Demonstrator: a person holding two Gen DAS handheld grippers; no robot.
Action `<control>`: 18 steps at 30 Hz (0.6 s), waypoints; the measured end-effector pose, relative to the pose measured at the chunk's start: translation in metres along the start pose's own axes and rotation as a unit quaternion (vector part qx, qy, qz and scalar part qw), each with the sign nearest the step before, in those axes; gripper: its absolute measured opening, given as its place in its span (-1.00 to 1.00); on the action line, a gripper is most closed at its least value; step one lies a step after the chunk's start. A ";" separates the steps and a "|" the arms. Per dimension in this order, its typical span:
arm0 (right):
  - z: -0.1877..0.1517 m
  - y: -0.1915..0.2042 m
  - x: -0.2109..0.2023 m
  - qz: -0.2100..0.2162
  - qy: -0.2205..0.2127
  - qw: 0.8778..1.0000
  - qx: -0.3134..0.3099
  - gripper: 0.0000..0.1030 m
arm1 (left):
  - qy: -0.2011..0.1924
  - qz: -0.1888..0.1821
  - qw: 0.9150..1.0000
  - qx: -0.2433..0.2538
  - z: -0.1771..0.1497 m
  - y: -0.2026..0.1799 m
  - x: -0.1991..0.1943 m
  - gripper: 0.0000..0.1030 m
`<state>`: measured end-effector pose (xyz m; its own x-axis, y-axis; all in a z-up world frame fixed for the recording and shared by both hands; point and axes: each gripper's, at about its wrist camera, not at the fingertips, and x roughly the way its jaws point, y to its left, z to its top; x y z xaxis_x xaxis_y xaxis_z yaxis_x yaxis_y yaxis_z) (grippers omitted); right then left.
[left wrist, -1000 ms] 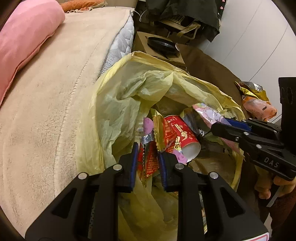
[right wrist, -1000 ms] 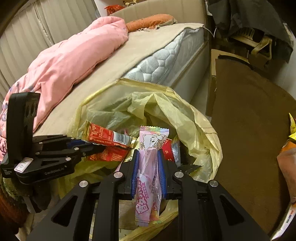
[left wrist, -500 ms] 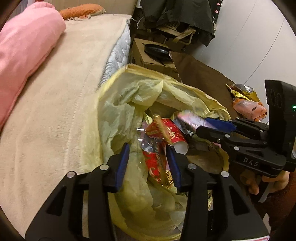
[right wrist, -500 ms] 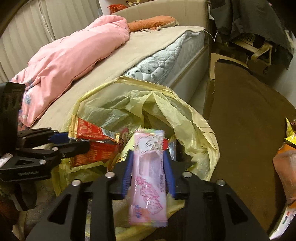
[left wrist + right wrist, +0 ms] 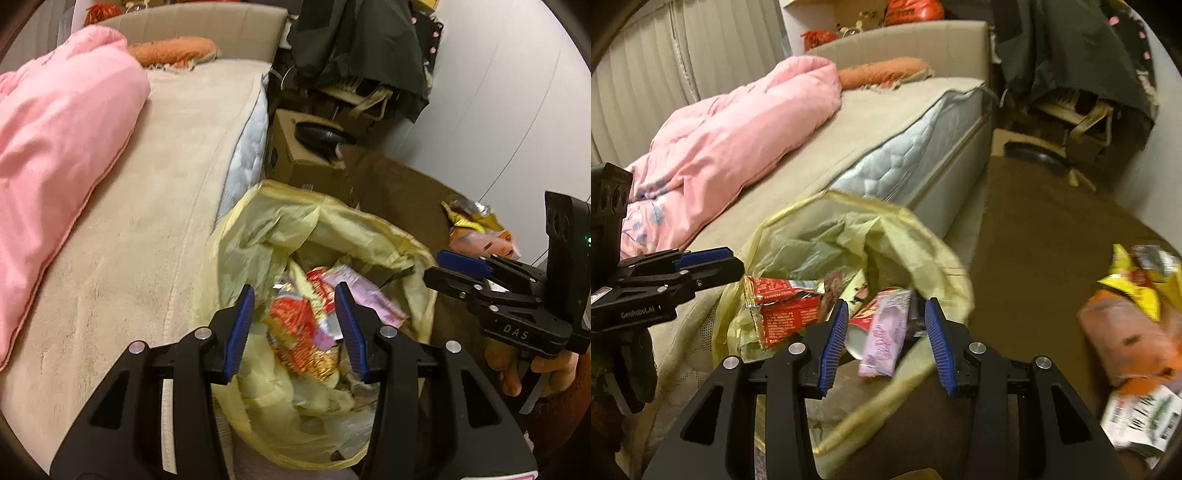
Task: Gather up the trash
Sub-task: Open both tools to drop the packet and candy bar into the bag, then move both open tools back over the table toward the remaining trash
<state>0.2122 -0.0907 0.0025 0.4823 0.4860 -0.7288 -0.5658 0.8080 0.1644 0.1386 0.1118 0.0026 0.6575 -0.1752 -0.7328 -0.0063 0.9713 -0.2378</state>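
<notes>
Yellow plastic trash bag (image 5: 258, 236), red wrapper (image 5: 299, 332), pink wrapper (image 5: 886, 332) inside

Bag mouth (image 5: 332, 221) open above; bed (image 5: 147, 258) left, wrappers (image 5: 1134, 314) right.

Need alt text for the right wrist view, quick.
Right tool, jaws opening, over a yellow trash bag beside a bed; a pink wrapper drops free between them. Left tool at left, more wrappers on brown floor.
</notes>
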 end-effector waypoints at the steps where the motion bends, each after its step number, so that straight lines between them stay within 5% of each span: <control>1: -0.001 -0.005 -0.009 -0.006 -0.007 1.000 0.003 -0.20 | -0.007 -0.003 1.000 0.004 0.002 -0.006 -0.004 -0.17; 11: -0.029 -0.066 -0.087 -0.089 -0.068 0.993 0.039 0.00 | -0.059 -0.043 0.995 0.062 0.012 -0.083 -0.016 -0.16; 18: -0.060 -0.121 -0.137 -0.149 -0.088 0.981 0.087 0.14 | -0.057 -0.073 0.991 0.094 0.013 -0.147 0.004 -0.14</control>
<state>0.1747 -0.2754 0.0426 0.7260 0.2567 -0.6380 -0.2661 0.9603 0.0837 0.1516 -0.0296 0.0429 0.7215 -0.3076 -0.6203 0.2289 0.9515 -0.2056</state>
